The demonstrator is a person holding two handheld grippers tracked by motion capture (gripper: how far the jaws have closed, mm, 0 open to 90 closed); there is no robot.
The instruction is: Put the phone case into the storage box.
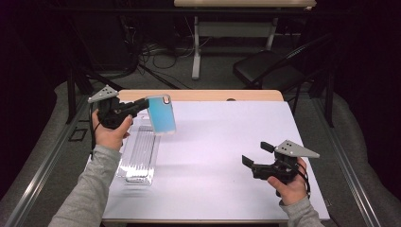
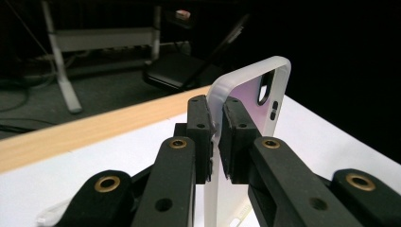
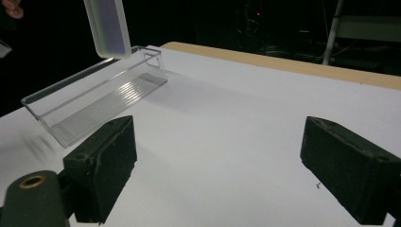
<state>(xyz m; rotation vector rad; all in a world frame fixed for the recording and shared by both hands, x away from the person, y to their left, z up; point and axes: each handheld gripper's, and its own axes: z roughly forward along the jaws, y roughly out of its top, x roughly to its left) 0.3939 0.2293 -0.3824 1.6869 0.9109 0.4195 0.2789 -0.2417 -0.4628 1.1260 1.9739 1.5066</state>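
A translucent phone case [image 1: 161, 115] with a pale blue tint hangs upright over the left side of the white table [image 1: 222, 142]. My left gripper [image 1: 144, 103] is shut on its side edge. In the left gripper view the two black pads [image 2: 239, 127] pinch the case's white rim [image 2: 279, 71], and the camera cut-out shows near its top. My right gripper [image 1: 256, 153] stands open near the table's front right with nothing between its fingers [image 3: 101, 161]. From there the case's lower end [image 3: 109, 28] shows above the far end of a clear tray [image 3: 94, 101].
The clear plastic tray [image 1: 139, 156] lies lengthwise along the table's left side, below the case. A wooden strip [image 1: 203, 95] runs along the table's far edge. Behind the table stand a black chair [image 1: 265, 66] and a desk frame [image 1: 196, 47], with cables on the floor.
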